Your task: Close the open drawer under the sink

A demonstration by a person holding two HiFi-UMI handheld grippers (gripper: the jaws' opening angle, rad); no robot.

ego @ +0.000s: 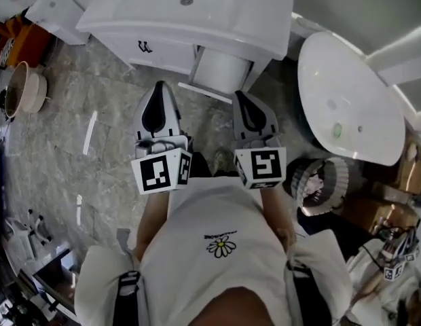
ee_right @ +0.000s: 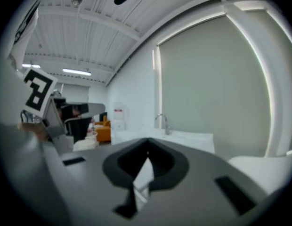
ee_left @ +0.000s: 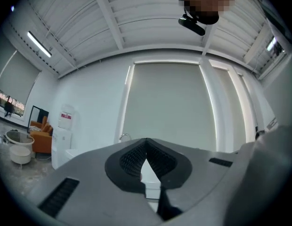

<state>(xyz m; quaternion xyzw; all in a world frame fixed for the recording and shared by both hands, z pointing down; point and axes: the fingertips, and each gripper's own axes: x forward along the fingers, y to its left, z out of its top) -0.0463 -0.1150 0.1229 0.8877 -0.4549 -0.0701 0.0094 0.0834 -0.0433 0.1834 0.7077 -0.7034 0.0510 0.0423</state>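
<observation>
Left fingers: my left gripper (ee_left: 146, 140) has its jaws pressed together, with nothing between them.
Right fingers: my right gripper (ee_right: 147, 140) looks the same, tips meeting and empty, though that view is soft.
Drawer: the open drawer (ego: 223, 70) juts toward me from under the sink (ego: 190, 9).
Bearing: it lies just ahead of the right tips; the left tips sit off to its left.
Axis: its front runs crosswise to my reach, so I judge a forward push with the right hand suits.
</observation>
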